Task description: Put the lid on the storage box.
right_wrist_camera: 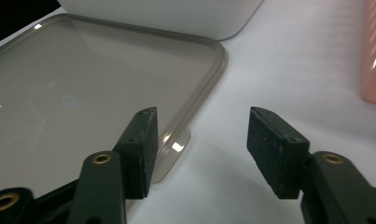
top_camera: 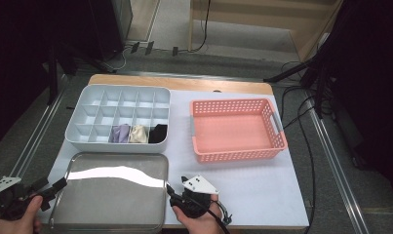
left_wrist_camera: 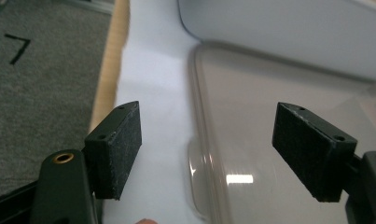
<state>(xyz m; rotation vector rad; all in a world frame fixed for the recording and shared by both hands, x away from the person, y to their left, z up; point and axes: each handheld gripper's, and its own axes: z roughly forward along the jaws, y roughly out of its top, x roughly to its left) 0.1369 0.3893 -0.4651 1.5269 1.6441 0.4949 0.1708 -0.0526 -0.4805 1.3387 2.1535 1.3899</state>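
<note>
Left gripper view — both claws, left claw (left_wrist_camera: 206,151) and right claw (right_wrist_camera: 202,149), gape empty astride the lid's (top_camera: 111,195) edges.

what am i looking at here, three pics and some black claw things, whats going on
A person sits at a table holding a hand-held two-jaw gripper in each hand. The high view looks down from above: the left gripper is at the left edge of a flat translucent lid, the right gripper at its right edge. The other two pictures come from cameras riding on each gripper, looking along its black jaws. In both, the jaws stand open around a small tab on the lid's rim, touching nothing yet. Also on the table: a white divided organiser with three rolled cloth items in its front row, and a pink basket with nothing visible in it. Nothing is held.
</note>
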